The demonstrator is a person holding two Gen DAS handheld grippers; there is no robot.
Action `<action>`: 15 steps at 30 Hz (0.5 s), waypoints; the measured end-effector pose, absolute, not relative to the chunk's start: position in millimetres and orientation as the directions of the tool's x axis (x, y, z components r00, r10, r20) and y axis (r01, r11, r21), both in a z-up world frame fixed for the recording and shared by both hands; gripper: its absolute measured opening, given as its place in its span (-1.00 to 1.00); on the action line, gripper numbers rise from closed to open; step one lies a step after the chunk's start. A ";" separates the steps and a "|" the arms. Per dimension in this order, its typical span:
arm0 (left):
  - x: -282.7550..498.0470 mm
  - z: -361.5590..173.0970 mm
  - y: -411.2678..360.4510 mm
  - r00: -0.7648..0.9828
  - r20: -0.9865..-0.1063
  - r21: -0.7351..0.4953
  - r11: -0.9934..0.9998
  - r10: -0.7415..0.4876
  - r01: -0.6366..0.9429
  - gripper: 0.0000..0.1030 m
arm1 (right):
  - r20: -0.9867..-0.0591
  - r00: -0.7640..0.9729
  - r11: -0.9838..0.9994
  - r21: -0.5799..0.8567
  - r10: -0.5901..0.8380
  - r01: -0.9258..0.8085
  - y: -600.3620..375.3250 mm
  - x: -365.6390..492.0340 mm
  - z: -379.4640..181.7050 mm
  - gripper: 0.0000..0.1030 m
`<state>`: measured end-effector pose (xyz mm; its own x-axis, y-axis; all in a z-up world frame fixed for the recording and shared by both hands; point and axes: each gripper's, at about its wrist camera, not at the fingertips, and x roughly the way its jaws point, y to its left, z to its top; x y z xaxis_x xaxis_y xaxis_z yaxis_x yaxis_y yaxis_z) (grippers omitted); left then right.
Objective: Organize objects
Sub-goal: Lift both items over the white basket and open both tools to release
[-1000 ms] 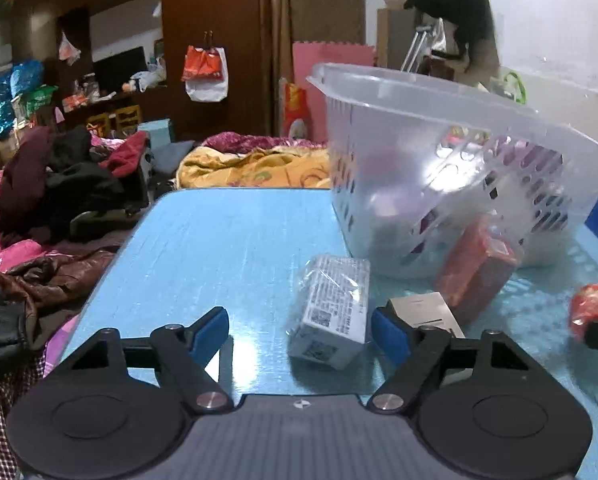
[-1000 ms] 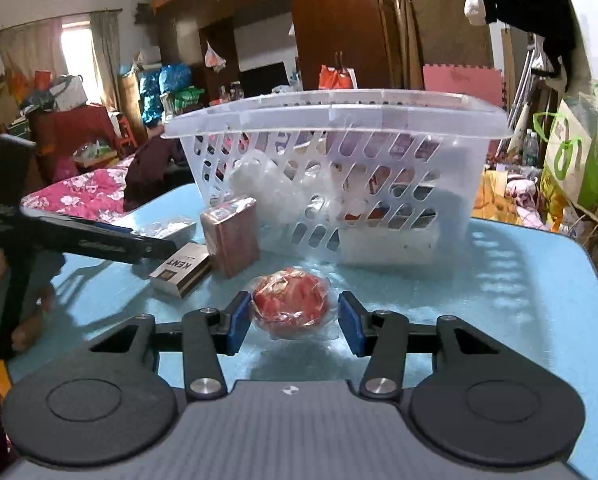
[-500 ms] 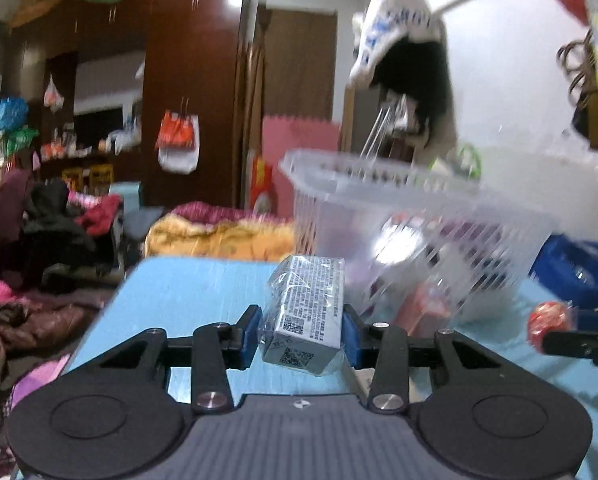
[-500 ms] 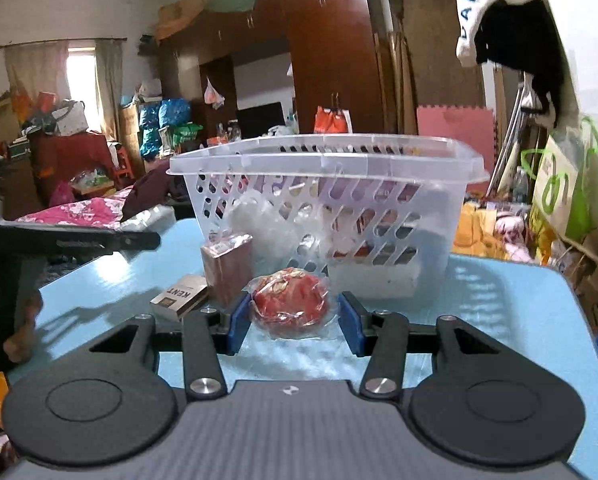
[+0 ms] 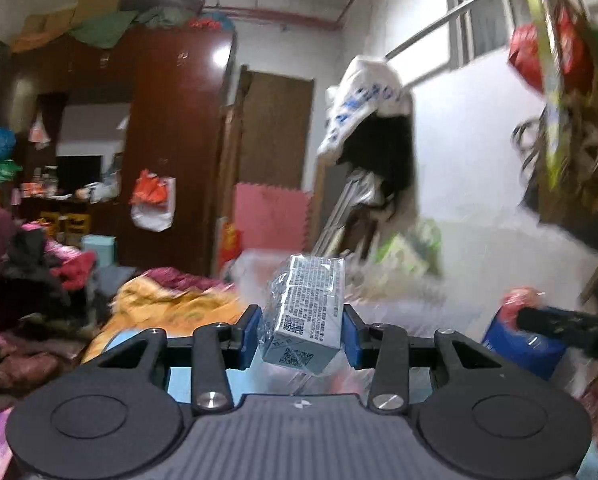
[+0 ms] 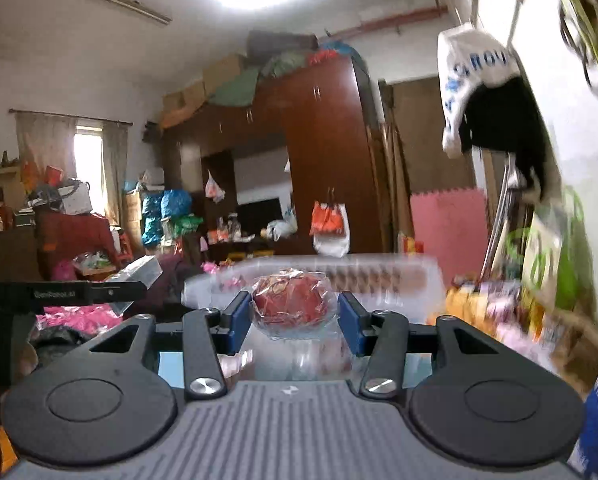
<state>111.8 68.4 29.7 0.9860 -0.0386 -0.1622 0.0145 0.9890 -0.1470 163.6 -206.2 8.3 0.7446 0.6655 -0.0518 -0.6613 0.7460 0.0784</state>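
Observation:
My left gripper [image 5: 302,335] is shut on a small grey carton wrapped in clear plastic [image 5: 305,312] and holds it in the air. My right gripper [image 6: 294,318] is shut on a round red snack in a clear wrapper [image 6: 295,301], also lifted. The clear plastic basket [image 6: 379,276] shows blurred just beyond and below the red snack in the right wrist view, and faintly behind the carton in the left wrist view [image 5: 255,264]. The right gripper with the red snack [image 5: 519,304] shows at the right of the left wrist view. The left gripper with the carton [image 6: 139,274] shows at the left of the right wrist view.
The blue table [image 5: 179,380] is only a sliver under the fingers. Beyond it lie heaps of clothes [image 5: 39,280], a dark wardrobe [image 6: 327,152] and hanging bags on the right wall [image 5: 567,120]. A blue object [image 5: 523,348] sits at lower right.
Both grippers have risen and tilted upward with their objects. The left gripper closed on the carton and lifted it off the table. The basket has dropped low in both views.

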 end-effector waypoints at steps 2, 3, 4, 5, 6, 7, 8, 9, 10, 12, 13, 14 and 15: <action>126.3 52.3 63.9 0.987 -0.147 -0.147 0.988 -0.058 0.036 -0.11 | -0.050 0.749 0.751 0.044 0.660 -0.659 -196.8 171.4 32.0 -0.01; 137.2 62.6 60.9 0.988 -0.144 -0.137 0.990 -0.050 0.030 -0.11 | -0.065 0.745 0.748 0.032 0.664 -0.663 -190.0 179.5 43.7 -0.01; 149.3 70.1 58.6 0.988 -0.149 -0.135 0.991 -0.044 0.024 -0.11 | -0.078 0.746 0.749 0.024 0.661 -0.662 -183.0 189.2 53.4 -0.01; 163.6 76.8 57.0 0.986 -0.161 -0.132 0.991 -0.042 0.021 -0.11 | -0.098 0.748 0.753 0.016 0.656 -0.658 -174.3 201.3 62.4 -0.01; 179.0 82.4 56.8 0.983 -0.179 -0.133 0.991 -0.035 0.011 -0.11 | -0.116 0.755 0.761 0.013 0.645 -0.648 -165.6 213.8 68.1 -0.01; 192.7 85.2 57.5 0.978 -0.205 -0.146 0.989 -0.032 0.002 -0.11 | -0.134 0.761 0.769 0.010 0.634 -0.639 -156.1 228.2 73.1 -0.01; 207.9 86.1 58.3 0.970 -0.239 -0.152 0.988 -0.037 0.000 -0.11 | -0.163 0.764 0.775 0.002 0.624 -0.632 -147.9 240.0 73.9 -0.01; 220.6 84.8 58.8 0.962 -0.268 -0.162 0.987 -0.042 -0.002 -0.11 | -0.191 0.764 0.778 -0.001 0.617 -0.628 -140.1 251.6 72.7 -0.01; 228.6 81.7 59.2 0.956 -0.290 -0.172 0.985 -0.044 -0.007 -0.11 | -0.217 0.758 0.776 -0.004 0.615 -0.630 -133.3 261.9 70.3 -0.01; 243.9 74.9 55.3 0.943 -0.328 -0.148 0.989 -0.064 0.016 -0.03 | -0.251 0.757 0.781 -0.007 0.603 -0.624 -121.6 276.9 62.2 0.04; 249.3 70.3 52.7 0.935 -0.347 -0.122 0.992 -0.068 0.026 0.31 | -0.247 0.766 0.788 -0.016 0.594 -0.616 -119.0 278.7 58.1 0.09; 254.1 65.4 50.2 0.928 -0.369 -0.097 0.995 -0.053 0.018 0.44 | -0.259 0.775 0.798 -0.030 0.576 -0.602 -114.8 282.5 54.1 0.41; 255.7 62.1 49.0 0.927 -0.374 -0.081 0.997 -0.016 -0.015 0.48 | -0.277 0.785 0.811 -0.034 0.554 -0.584 -113.1 282.4 50.4 0.64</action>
<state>255.7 49.0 62.1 0.9272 -0.0163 -0.3742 -0.0150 0.9966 -0.0806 282.4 -113.1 50.4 0.7849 0.5543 -0.2771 -0.5844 0.8108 -0.0336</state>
